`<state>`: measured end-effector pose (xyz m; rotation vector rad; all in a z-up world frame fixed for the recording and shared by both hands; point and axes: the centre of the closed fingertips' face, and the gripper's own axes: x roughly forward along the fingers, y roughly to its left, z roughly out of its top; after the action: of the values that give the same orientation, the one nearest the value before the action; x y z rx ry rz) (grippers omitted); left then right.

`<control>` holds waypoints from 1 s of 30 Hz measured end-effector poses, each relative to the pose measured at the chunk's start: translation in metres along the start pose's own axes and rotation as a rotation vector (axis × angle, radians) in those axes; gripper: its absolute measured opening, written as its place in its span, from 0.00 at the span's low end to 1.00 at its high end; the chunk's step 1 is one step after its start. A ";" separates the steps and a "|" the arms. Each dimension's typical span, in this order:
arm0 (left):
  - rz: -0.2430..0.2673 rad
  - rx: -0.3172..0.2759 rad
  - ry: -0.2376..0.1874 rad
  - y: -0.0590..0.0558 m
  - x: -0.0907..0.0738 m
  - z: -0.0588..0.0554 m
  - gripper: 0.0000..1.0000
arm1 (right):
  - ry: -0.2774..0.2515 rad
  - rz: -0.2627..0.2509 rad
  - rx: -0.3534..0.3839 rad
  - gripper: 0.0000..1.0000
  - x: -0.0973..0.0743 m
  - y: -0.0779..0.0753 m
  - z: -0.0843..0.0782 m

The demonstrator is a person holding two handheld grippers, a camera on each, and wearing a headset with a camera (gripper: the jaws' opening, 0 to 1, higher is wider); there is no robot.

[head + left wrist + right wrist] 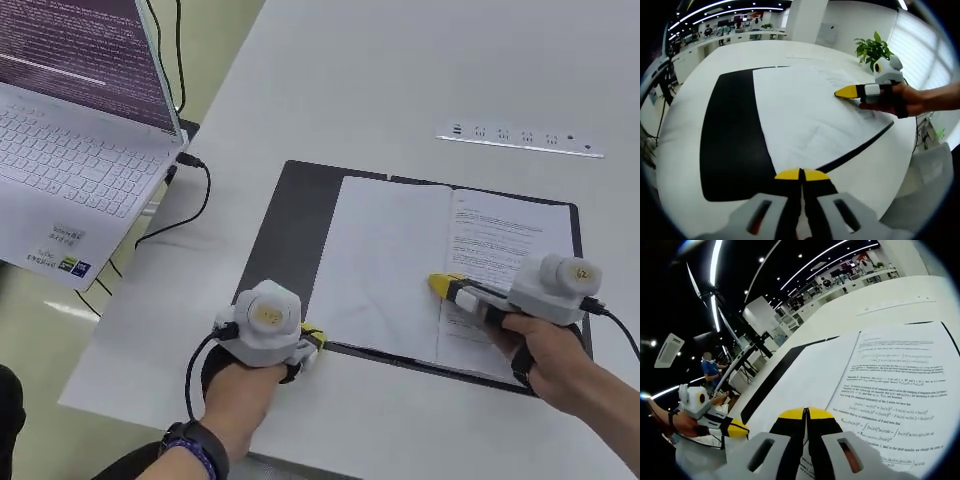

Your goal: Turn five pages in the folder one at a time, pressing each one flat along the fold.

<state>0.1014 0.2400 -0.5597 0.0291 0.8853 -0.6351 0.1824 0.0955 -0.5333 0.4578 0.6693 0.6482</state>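
White tabletop (400,80) all through the head view, with an open-plan office and ceiling strip lights behind it in both gripper views. Found the black folder (290,230) lying open near the table's front edge, a blank sheet (385,260) spread over its middle and a printed page (505,240) of text and formulas on its right half. Saw bare black cover left of the blank sheet.

Found the left gripper (312,340) at the folder's near left corner, yellow-tipped jaws pressed together with nothing between them, tips over the cover's edge. Could not tell whether touching. Found the right gripper (440,285) reaching in from the right across the printed page, jaws likewise closed on nothing, tips down at the fold between the two sheets, low on the page. Noted the hand (545,350) behind it hiding the printed page's lower right part.

Noted a white laptop (70,150) well apart to the left, screen lit, with a dark cable (195,190) looping beside the table's left edge. Noted a white power strip (520,137) beyond the folder's far edge. Spotted a potted plant (872,50) behind the right gripper in the left gripper view, and a distant person (710,367) in blue in the right gripper view.
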 end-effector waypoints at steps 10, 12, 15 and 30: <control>-0.003 -0.019 0.004 0.001 0.001 0.001 0.00 | -0.080 -0.033 0.028 0.00 0.012 -0.005 0.020; -0.004 -0.021 0.004 0.001 0.001 0.000 0.00 | -0.100 -0.029 0.041 0.00 0.016 -0.005 0.025; -0.003 -0.019 0.006 0.001 0.001 0.001 0.00 | -0.122 -0.040 0.063 0.00 0.019 -0.008 0.031; 0.006 -0.037 0.015 0.000 0.001 0.001 0.00 | -0.227 -0.092 0.137 0.00 0.034 -0.034 0.057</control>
<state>0.1027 0.2395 -0.5601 0.0038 0.9113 -0.6137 0.2557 0.0838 -0.5276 0.6145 0.5171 0.4564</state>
